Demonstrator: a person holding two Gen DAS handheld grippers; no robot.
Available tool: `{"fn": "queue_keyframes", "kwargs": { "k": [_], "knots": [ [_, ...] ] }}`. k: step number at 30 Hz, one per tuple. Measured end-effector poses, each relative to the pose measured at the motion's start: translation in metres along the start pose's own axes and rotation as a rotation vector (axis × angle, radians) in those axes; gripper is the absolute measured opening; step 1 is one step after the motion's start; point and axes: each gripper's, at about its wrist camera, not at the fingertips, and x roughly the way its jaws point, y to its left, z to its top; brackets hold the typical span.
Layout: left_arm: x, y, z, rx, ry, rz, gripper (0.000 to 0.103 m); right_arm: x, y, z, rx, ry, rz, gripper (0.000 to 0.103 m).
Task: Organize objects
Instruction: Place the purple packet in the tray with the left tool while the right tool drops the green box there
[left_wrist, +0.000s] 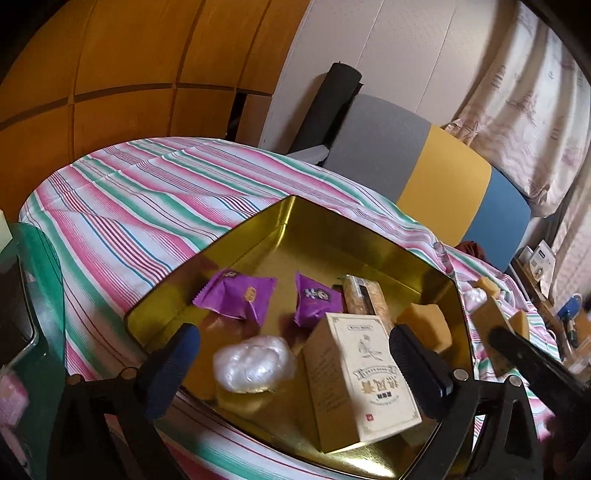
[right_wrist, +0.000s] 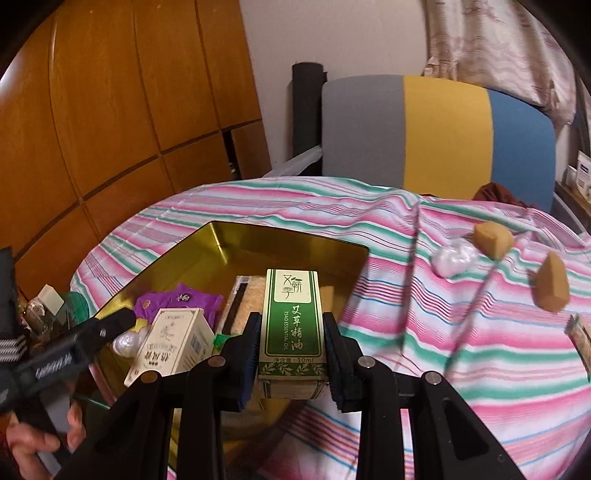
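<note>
Inside the gold tin (left_wrist: 258, 236) lie two purple packets (left_wrist: 236, 297) (left_wrist: 317, 304), one white plastic wad (left_wrist: 255, 363), one cream box (left_wrist: 362, 373), one long straw-coloured pack (left_wrist: 365, 299) and one tan block (left_wrist: 426, 325) — the far left corner of the tin is bare, with room to move there. The left gripper (left_wrist: 295, 354) hangs over the tin's near edge, fingers spread wide, the wad and cream box between them but untouched. The right gripper (right_wrist: 291, 349) is clamped on one green box (right_wrist: 291, 325), held upright over the tin's right side. On the striped cloth (right_wrist: 406, 332) right of the tin — one more white wad (right_wrist: 454, 260) and two tan blocks (right_wrist: 493, 240) (right_wrist: 552, 282), well apart from the tin.
</note>
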Motion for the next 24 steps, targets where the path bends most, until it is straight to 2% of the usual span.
{"fn": "queue_keyframes", "kwargs": {
  "k": [10,16,20,24],
  "knots": [
    [-0.002,-0.003,-0.003,-0.023,0.030,-0.025,0.103,0.078,0.013,0.049,-0.098,0.119,-0.015,0.031],
    [-0.004,-0.004,-0.003,-0.023,0.034,-0.039,0.103,0.116,0.010,0.060,-0.132,0.181,-0.067,0.031],
    [-0.005,-0.006,-0.004,-0.019,0.039,-0.039,0.103,0.119,-0.002,0.063,-0.101,0.161,-0.172,0.040],
    [-0.006,-0.008,-0.005,-0.021,0.037,-0.046,0.103,0.100,-0.012,0.057,-0.076,0.119,-0.151,0.043]
  ]
}}
